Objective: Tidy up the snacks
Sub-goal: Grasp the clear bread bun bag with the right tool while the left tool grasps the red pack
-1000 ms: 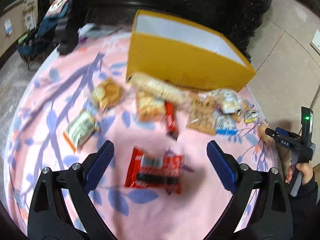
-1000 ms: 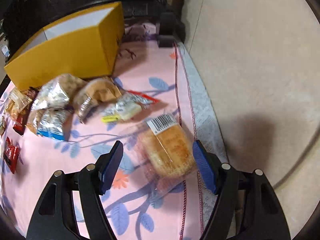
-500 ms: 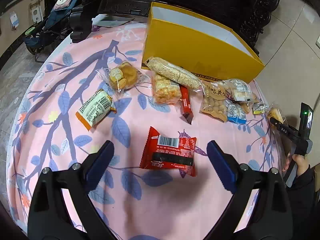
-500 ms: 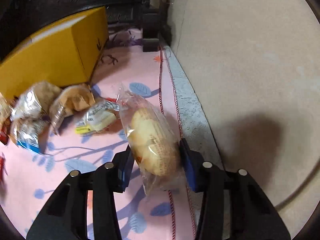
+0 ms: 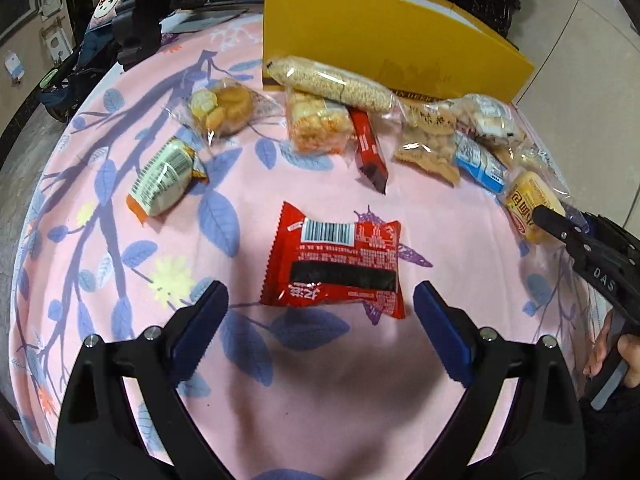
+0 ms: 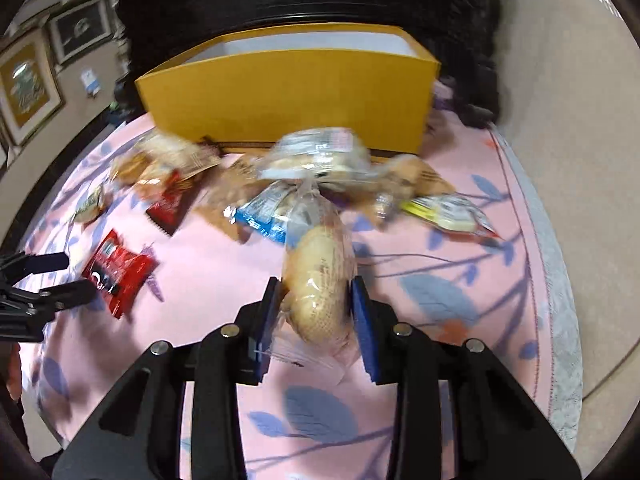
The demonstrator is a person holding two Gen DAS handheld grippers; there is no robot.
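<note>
1. The right gripper (image 6: 314, 312) has its jaws clamped on a bagged bread roll (image 6: 320, 276). A second ago those jaws stood apart around the roll as it lay near the right edge of the surface (image 6: 460, 292); half a second ago they had closed on it; now the roll is lifted off the cloth and the camera has swung round to face the yellow box (image 6: 288, 96).

2. That swing matters — the box's open top is straight ahead, beyond the heap of snacks, so the roll looks to be on its way there. The right wrist view is smeared by motion, which fits a fast carry.

3. The left gripper (image 5: 320, 320) has its jaws wide apart and holds nothing. The red packet (image 5: 336, 260) lies flat on the pink cloth just ahead of them, near the front edge. Over the last second it has slid from between the tips to a little beyond them; the gripper seems to have drawn back a touch.

4. The other snacks lie along the box's front wall — a long rice cracker pack (image 5: 332, 84) leaning against it, a small red bar (image 5: 368, 148), a green-and-white packet (image 5: 164, 176) toward the left edge.

5. My judgement: the first item is in hand but not yet boxed, so the sorting has barely begun. The red packet appears next for the left side.
</note>
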